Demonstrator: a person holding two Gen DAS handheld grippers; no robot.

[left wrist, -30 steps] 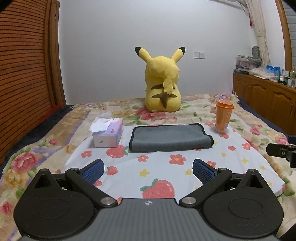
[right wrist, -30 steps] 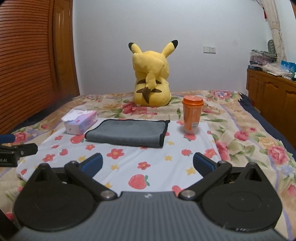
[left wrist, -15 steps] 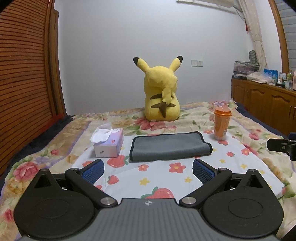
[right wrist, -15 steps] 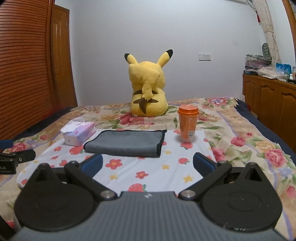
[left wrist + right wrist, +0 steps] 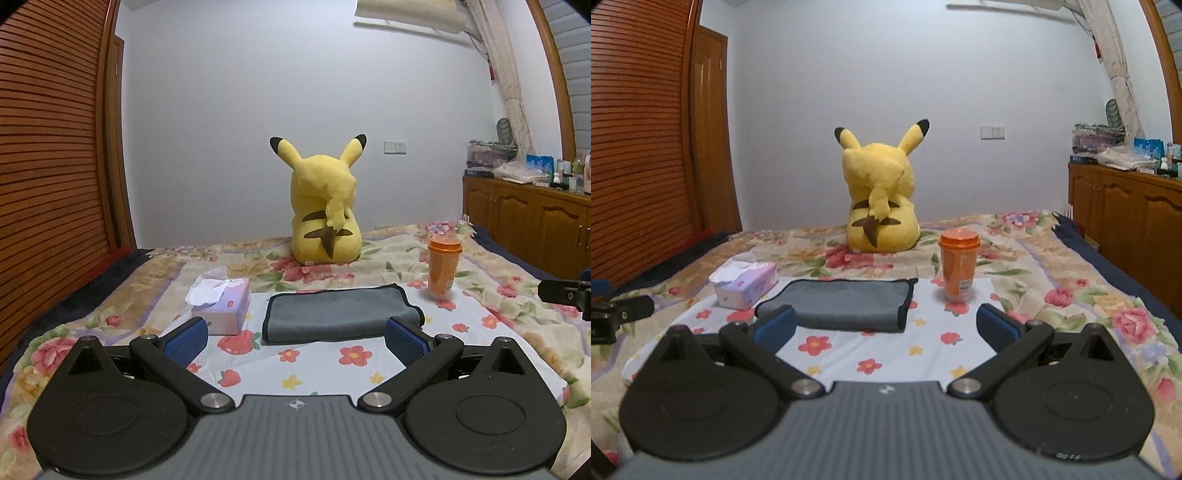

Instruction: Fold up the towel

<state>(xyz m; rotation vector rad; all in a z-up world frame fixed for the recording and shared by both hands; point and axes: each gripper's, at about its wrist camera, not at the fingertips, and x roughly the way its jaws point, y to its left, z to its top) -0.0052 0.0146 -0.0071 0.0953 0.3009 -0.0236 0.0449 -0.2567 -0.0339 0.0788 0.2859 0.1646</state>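
Observation:
A grey towel with dark trim (image 5: 338,310) lies folded flat on a white flowered cloth (image 5: 325,365) on the bed; it also shows in the right wrist view (image 5: 846,302). My left gripper (image 5: 295,341) is open and empty, held just in front of the towel's near edge. My right gripper (image 5: 886,326) is open and empty, in front of the towel's near right part. The right gripper's side shows at the right edge of the left wrist view (image 5: 565,293), and the left gripper's side shows at the left edge of the right wrist view (image 5: 617,315).
A tissue box (image 5: 221,308) stands left of the towel, an orange lidded cup (image 5: 443,269) to its right. A yellow plush toy (image 5: 325,214) sits behind. A wooden wardrobe (image 5: 48,184) is at left, a wooden cabinet (image 5: 528,225) at right.
Both grippers have dropped lower and tilted up, so the towel sits lower in view, close to the fingertips. Both stay open. The towel has not moved.

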